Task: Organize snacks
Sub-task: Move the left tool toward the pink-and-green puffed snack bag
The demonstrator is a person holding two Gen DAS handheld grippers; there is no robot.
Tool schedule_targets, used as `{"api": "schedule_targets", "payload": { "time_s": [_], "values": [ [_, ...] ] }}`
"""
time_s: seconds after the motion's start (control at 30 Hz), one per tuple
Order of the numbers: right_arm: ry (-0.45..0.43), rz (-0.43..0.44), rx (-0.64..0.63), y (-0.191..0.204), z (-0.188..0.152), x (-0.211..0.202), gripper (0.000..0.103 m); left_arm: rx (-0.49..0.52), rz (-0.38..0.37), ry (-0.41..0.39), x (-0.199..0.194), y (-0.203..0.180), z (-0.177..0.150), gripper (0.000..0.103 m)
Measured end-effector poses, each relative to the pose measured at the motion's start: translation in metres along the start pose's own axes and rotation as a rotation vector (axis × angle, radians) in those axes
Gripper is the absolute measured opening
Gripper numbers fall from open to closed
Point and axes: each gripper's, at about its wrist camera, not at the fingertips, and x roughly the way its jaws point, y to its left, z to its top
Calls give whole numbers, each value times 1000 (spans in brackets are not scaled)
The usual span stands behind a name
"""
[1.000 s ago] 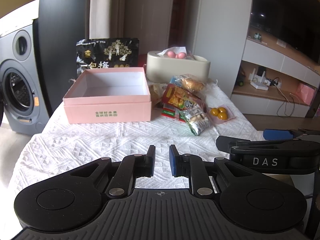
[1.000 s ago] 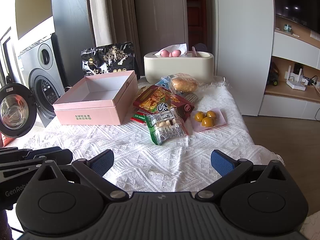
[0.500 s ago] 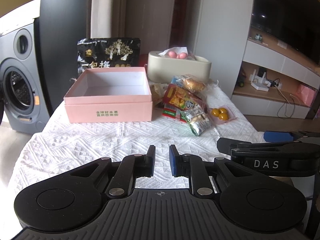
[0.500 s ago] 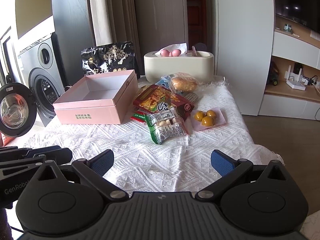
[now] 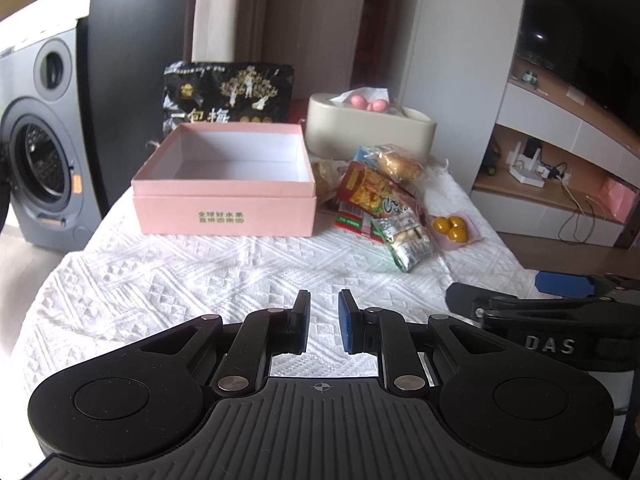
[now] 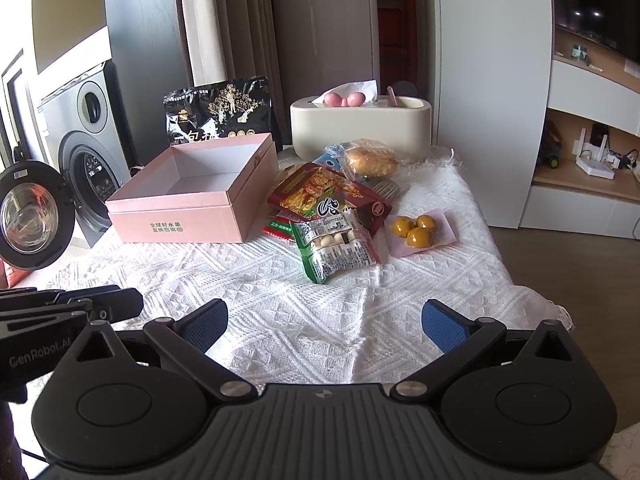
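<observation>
From my left wrist camera, I see my left gripper [image 5: 323, 328] low in the foreground, its jaws drawn nearly together with only a thin gap and nothing between them. It hangs over a white textured tablecloth [image 5: 180, 276]. Beyond it sits an open pink box [image 5: 226, 210], empty inside, with a black snack bag [image 5: 228, 96] standing upright behind it. Just right of the box lies a heap of snack packets [image 5: 380, 204], and beside those a pink wrapper of three yellow sweets [image 5: 452, 228]. A cream tissue holder [image 5: 370, 132] stands at the back. My right gripper's side shows at the right edge.

From my right wrist camera, my right gripper [image 6: 325, 324] has its blue pads spread wide, holding nothing, over bare cloth. The nearest packet, a green-edged bag of white balls [image 6: 340, 248], lies ahead and well apart from the pads. A wrapped bun [image 6: 370, 160] rests at the far end of the heap, near the holder. A washing machine [image 6: 86, 140] stands to the left, off the table.

Compared with a second ago, almost nothing has changed: both tools are in the same spots and every snack lies where it did. I judge the sorting has not begun; the box is still empty, and the open right tool seems best placed to reach first.
</observation>
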Motion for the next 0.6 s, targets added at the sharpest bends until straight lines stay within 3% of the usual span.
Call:
{"api": "schedule_targets", "payload": {
  "time_s": [0.13, 0.27, 0.47, 0.6],
  "values": [
    [-26, 9, -21, -5, 3, 3, 103, -44, -30, 38, 18, 7, 6, 19],
    [-47, 60, -15, -24, 12, 19, 103, -67, -165, 43, 41, 11, 18, 20],
    [42, 7, -45, -56, 20, 65, 103, -54, -238, 139, 98, -11, 38, 20],
    [87, 60, -45, -72, 21, 84, 103, -2, -266, 101, 126, -20, 59, 20]
  ]
}}
